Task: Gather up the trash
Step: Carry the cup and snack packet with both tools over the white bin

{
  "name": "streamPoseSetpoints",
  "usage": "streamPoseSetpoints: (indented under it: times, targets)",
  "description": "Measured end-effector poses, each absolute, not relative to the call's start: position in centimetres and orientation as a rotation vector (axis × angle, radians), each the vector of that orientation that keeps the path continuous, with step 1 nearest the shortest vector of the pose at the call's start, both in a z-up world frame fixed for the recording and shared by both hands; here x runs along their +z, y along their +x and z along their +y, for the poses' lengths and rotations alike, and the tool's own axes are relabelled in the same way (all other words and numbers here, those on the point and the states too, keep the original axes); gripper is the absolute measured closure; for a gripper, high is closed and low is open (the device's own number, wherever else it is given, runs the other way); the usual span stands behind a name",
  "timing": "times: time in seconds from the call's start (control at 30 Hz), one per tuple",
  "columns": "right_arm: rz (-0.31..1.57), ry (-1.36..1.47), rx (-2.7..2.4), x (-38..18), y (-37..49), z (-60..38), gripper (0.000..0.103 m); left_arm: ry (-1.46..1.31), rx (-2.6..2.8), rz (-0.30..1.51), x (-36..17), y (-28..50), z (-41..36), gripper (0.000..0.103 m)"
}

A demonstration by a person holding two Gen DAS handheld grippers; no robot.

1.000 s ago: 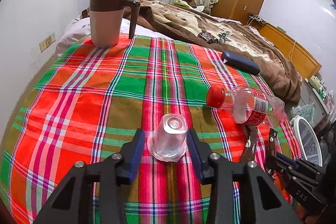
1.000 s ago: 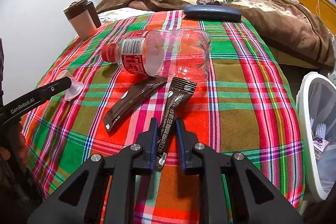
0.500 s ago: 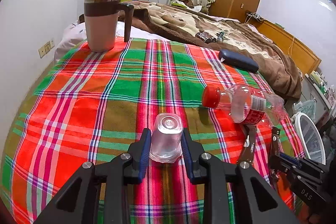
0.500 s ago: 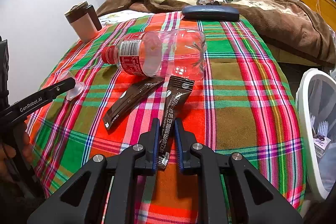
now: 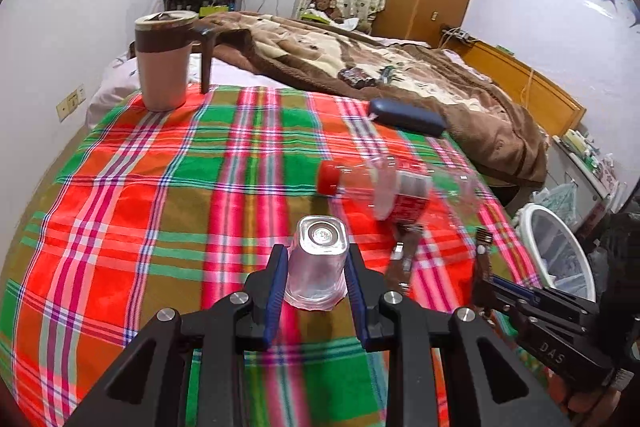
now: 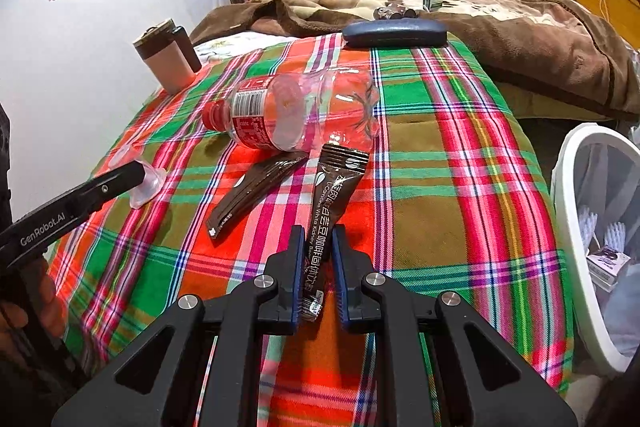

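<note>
While both grippers were down at the near edge of the plaid cloth, each view showed this:

Left wrist view
- Left gripper (image 5: pixel 316 261): fingers narrowed onto the clear plastic cup (image 5: pixel 318 262), blue pads pressing both of its sides.
- Cup: upside down, base toward the camera, near the near edge of the plaid cloth (image 5: pixel 160 195).
- Plastic bottle (image 5: pixel 396 187): lay on its side toward the right edge, red cap pointing left, blurred.
- Right gripper (image 5: pixel 486 269): came in over the near right corner with a dark sachet strip between its fingers.
- Mug (image 5: pixel 164 61): upright at the far left corner.
- Dark blue case (image 5: pixel 406 117): lay at the far right edge, against the brown blanket (image 5: pixel 440 87).
- White bin (image 5: pixel 560 247): stood past the right edge.

Right wrist view
- Right gripper (image 6: pixel 318 241): fingers drawn close, pinching the lower part of the brown sachet (image 6: pixel 330 211).
- Brown sachet: its top end reached up to just beside the plastic bottle (image 6: pixel 304 115).
- Second sachet (image 6: pixel 256 193): lay flat just left of the first, slanting toward the bottle.
- Left gripper (image 6: pixel 138 175): at the left edge, one finger across the clear plastic cup (image 6: pixel 146 183).
- Mug (image 6: pixel 166 63): far left corner.
- Dark blue case (image 6: pixel 394 33): far edge.
- White bin (image 6: pixel 568 227): beside the right edge, with packaging inside.
</note>
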State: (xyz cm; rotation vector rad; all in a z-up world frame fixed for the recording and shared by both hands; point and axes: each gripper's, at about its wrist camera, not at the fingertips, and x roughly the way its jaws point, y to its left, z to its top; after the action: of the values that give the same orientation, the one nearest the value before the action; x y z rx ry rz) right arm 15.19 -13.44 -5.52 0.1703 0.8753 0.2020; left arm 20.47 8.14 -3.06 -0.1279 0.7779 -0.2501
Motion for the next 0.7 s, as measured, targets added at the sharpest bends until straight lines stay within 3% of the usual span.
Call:
streamPoseSetpoints:
  times: [0.7]
  targets:
    - [0.791, 0.226, 0.152, -2.8, 11.6, -19.2, 0.09, -0.042, -0.399, 0.721, 0.5, 16.7, -0.8, 0.074]
